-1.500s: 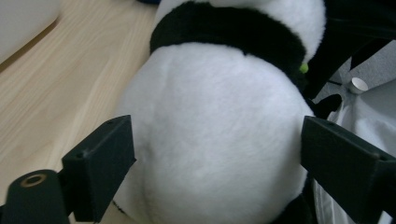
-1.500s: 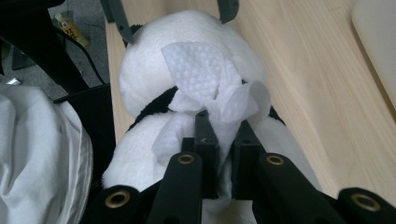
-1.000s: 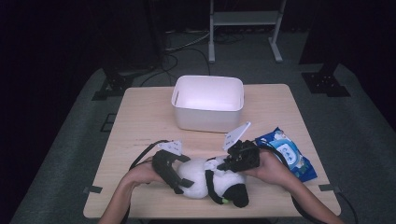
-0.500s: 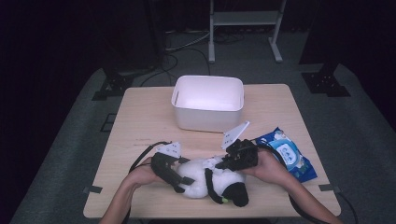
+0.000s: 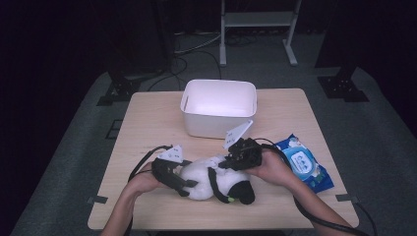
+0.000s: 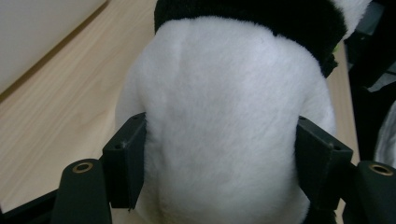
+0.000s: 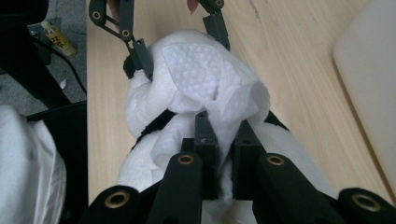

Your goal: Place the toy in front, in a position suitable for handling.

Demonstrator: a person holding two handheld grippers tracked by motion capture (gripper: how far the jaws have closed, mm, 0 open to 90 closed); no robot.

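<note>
The plush sheep point(image 5: 216, 181) lies lengthwise along the counter's point(image 5: 147, 123) near edge. The left hand-held gripper point(image 5: 179, 183), jaws just closing, squeezes its white rump; the right hand-held gripper point(image 5: 227, 163) pinches a wet wipe point(image 7: 205, 79) over its back.

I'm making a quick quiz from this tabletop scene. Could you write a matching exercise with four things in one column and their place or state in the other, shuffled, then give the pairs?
Things:
1. plush toy
2. white bin
3. blue wipes pack
4. wet wipe

Places or states:
A. lies flat near the table's right edge
B. pinched in the right gripper, draped over the toy
C. stands at the table's far middle
D. squeezed at its white body by the left gripper, whose fingers have just been closing

Pairs: 1-D, 2-C, 3-A, 4-B
</note>
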